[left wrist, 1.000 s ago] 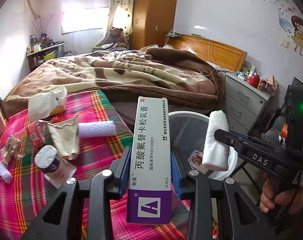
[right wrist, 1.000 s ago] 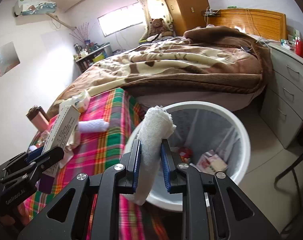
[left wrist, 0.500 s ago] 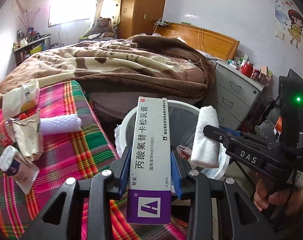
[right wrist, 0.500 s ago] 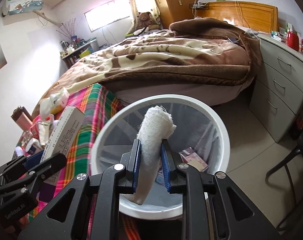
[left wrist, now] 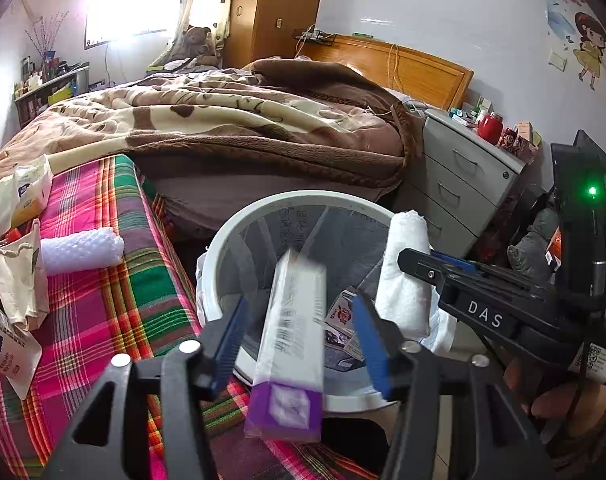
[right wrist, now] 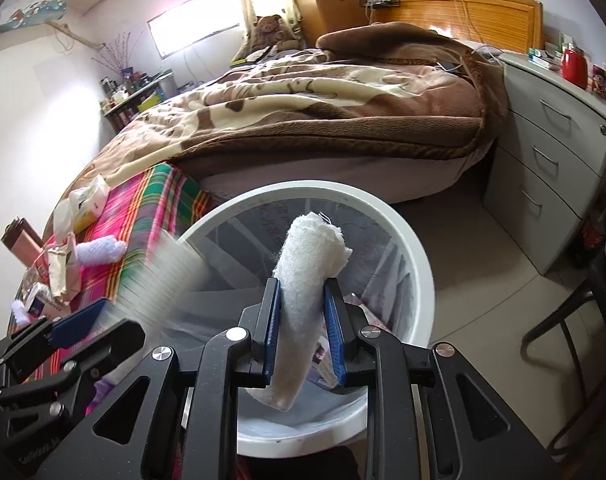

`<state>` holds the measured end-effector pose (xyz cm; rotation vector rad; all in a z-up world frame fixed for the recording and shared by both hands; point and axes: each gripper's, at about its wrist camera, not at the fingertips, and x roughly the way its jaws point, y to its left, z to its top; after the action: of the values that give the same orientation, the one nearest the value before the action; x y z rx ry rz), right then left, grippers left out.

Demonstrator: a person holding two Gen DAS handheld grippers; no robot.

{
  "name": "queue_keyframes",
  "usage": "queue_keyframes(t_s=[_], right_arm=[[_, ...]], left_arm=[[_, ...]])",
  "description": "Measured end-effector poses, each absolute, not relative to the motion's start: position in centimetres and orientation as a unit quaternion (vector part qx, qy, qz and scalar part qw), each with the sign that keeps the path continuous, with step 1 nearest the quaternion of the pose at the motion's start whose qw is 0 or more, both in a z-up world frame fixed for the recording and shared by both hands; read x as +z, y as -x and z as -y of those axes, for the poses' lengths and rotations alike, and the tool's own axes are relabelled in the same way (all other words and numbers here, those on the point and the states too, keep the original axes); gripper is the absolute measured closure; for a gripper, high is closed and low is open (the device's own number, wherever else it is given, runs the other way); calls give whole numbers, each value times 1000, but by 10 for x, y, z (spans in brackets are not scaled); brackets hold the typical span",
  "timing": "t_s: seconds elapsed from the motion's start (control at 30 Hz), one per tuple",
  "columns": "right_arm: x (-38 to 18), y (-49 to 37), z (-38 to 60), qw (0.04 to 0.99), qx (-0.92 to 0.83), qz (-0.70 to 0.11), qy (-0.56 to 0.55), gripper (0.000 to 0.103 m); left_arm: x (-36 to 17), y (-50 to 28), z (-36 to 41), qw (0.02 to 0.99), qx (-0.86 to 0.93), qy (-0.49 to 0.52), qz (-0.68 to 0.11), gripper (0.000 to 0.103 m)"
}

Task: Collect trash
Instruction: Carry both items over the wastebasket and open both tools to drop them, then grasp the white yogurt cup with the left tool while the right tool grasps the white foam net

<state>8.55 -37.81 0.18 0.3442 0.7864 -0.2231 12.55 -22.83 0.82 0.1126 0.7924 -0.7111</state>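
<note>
My left gripper [left wrist: 299,344] is open above the near rim of the white trash bin [left wrist: 223,240]. The white and purple ointment box [left wrist: 291,344] is blurred between its spread jaws, loose and falling. My right gripper [right wrist: 305,332] is shut on a rolled white cloth [right wrist: 303,288] and holds it over the bin [right wrist: 415,248]. The cloth also shows in the left wrist view [left wrist: 403,276]. Wrappers lie at the bottom of the bin.
A plaid-covered surface [left wrist: 115,300] left of the bin carries a white bubble-wrap roll [left wrist: 79,248], paper bags [left wrist: 19,276] and small packets. A bed with a brown blanket [left wrist: 243,120] lies behind. Grey drawers [left wrist: 459,176] stand right.
Both grippers moved right, over the bin. My left gripper opened and the ointment box came loose from its jaws. The right gripper still holds the cloth.
</note>
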Motion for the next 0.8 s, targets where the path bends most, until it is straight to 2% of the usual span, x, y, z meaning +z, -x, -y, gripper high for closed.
queue_keyframes(t_s=[0.17,0.23,0.27,0.8], right_arm=[[-2,-84,379,898,-104,-385,-184,74],[0,-84,377,900,-104,-382,-183,64],[0,-83,376,900,-103,-381,-184,63],[22,-85,334,922,-50,-354,-149,63]], left_arm=[[11,-125,223,861,-337,-48,-377,37],[13,-125,219,862,-336,-47,-376,36],[14,-124,216,863,-334,-46,-376,36],[32,-122,150,892,-289,-19,-347,36]])
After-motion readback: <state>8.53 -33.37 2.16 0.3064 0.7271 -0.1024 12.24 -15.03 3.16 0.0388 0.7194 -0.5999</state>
